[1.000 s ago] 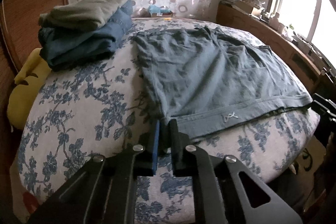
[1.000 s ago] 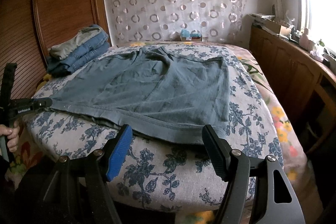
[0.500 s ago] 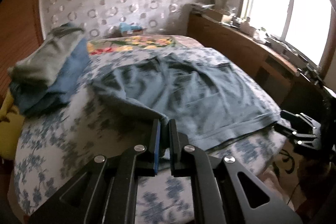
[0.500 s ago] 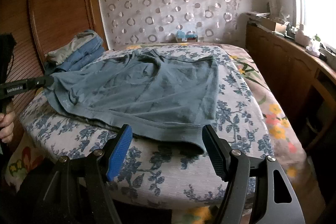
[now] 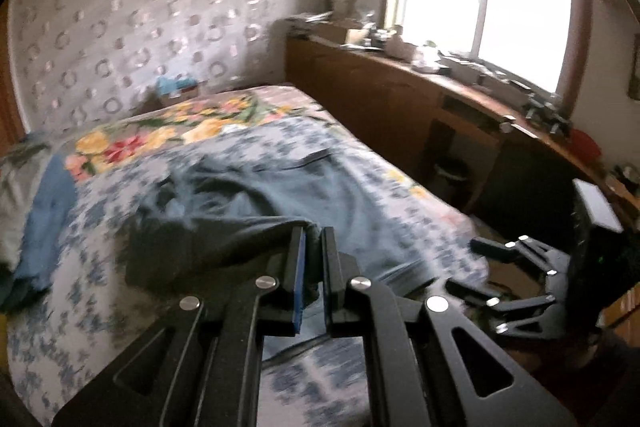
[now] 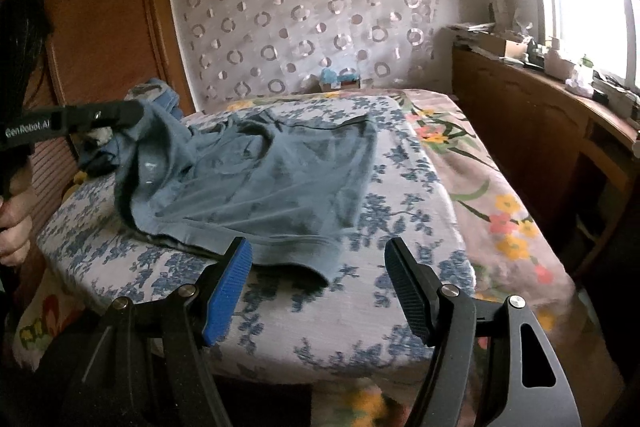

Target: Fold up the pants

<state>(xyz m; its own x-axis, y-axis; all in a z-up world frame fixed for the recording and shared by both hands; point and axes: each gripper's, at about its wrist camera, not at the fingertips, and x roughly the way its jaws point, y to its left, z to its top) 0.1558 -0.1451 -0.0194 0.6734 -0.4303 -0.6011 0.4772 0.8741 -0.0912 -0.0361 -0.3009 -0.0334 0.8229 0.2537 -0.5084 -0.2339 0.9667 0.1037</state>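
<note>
The soft blue-grey pants (image 6: 256, 183) lie on the bed with the blue flower cover (image 6: 400, 307). The left gripper (image 5: 314, 233) pinches one corner tight and holds it up in the air. The right gripper (image 6: 318, 261) has its fingers wide apart, with nothing in them, by the near hem.

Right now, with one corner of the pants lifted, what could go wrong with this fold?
1. Only the left gripper pinches the pants, at one corner; the right gripper hangs open above the hem, so the far side may drag and bunch rather than fold flat.
2. The near hem lies close to the bed's edge, so a pull toward it could slide the fabric off.
3. The lifted corner hangs near the folded stack and might snag it.
</note>
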